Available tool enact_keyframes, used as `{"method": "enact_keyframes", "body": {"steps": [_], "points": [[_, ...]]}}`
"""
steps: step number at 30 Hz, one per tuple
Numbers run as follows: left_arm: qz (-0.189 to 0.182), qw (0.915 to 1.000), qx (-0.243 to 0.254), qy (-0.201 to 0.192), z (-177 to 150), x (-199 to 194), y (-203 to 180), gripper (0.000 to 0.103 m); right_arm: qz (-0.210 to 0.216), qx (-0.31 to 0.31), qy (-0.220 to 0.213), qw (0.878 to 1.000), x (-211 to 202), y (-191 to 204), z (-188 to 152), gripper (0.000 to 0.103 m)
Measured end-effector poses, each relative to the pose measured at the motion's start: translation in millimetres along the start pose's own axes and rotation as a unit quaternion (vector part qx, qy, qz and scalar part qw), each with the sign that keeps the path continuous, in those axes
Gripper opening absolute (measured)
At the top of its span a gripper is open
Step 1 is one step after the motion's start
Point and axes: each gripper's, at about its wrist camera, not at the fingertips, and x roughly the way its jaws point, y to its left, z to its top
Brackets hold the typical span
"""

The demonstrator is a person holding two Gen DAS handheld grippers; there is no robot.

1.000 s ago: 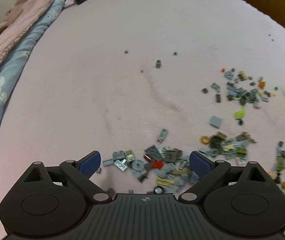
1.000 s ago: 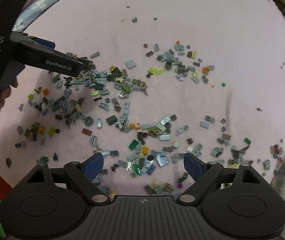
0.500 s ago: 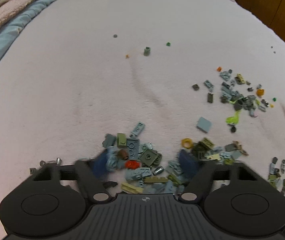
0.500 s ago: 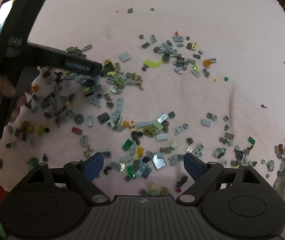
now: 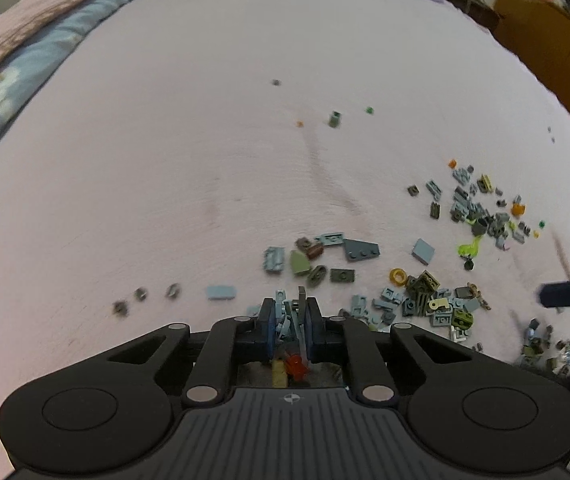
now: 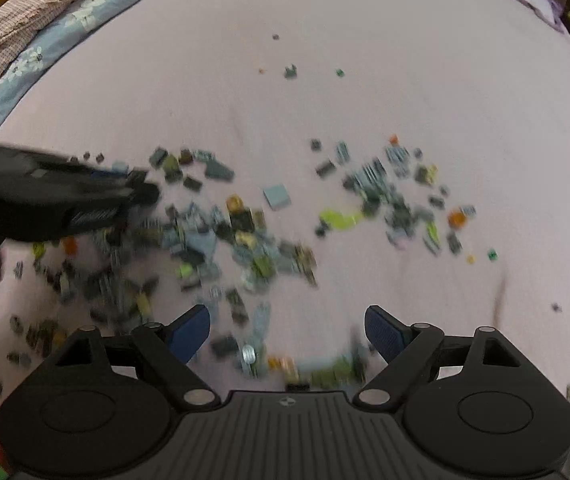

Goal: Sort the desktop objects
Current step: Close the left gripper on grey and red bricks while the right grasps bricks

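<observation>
Many small toy brick pieces, mostly grey, olive and tan, lie scattered on a pink bedsheet (image 5: 205, 140). My left gripper (image 5: 291, 320) is shut on a clump of small pieces (image 5: 290, 312): grey plates, with a red piece (image 5: 295, 364) and a tan piece behind them. Loose pieces (image 5: 317, 258) lie just ahead of it. It also shows blurred at the left of the right wrist view (image 6: 141, 190). My right gripper (image 6: 287, 328) is open and empty, low over a blurred spread of pieces (image 6: 245, 240).
A pink and blue floral quilt (image 5: 33, 48) lies along the left edge of the bed. Wooden furniture (image 5: 545, 20) stands at the far right. A few stray pieces (image 5: 335, 119) lie far out on the sheet. A grey tile (image 5: 423, 251) lies right of centre.
My left gripper has closed on a clump of pieces and pushed others forward. My right gripper has moved forward over the spread and stays open.
</observation>
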Motion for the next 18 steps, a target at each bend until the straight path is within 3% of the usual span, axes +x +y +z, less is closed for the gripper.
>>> {"method": "enact_keyframes", "body": {"steps": [6, 10, 12, 14, 15, 18], "points": [[0.008, 0.9975, -0.07, -0.007, -6, -34, 29, 0.015, 0.012, 0.009, -0.007, 1.0, 27, 19, 24, 0.08], [0.012, 0.9966, -0.081, -0.01, -3, -44, 43, 0.015, -0.001, 0.019, -0.007, 1.0, 47, 32, 32, 0.071], [0.013, 0.9964, -0.083, -0.011, -4, -48, 48, 0.015, 0.002, 0.009, -0.015, 1.0, 49, 39, 35, 0.035], [0.013, 0.9963, -0.084, -0.012, -4, -50, 49, 0.015, 0.013, 0.003, -0.012, 1.0, 51, 43, 38, 0.018], [0.012, 0.9961, -0.086, -0.012, -4, -51, 49, 0.015, 0.015, -0.002, -0.011, 1.0, 50, 45, 38, 0.011], [0.01, 0.9959, -0.088, -0.015, -4, -56, 49, 0.015, 0.021, -0.012, -0.011, 1.0, 49, 47, 38, 0.008]]}}
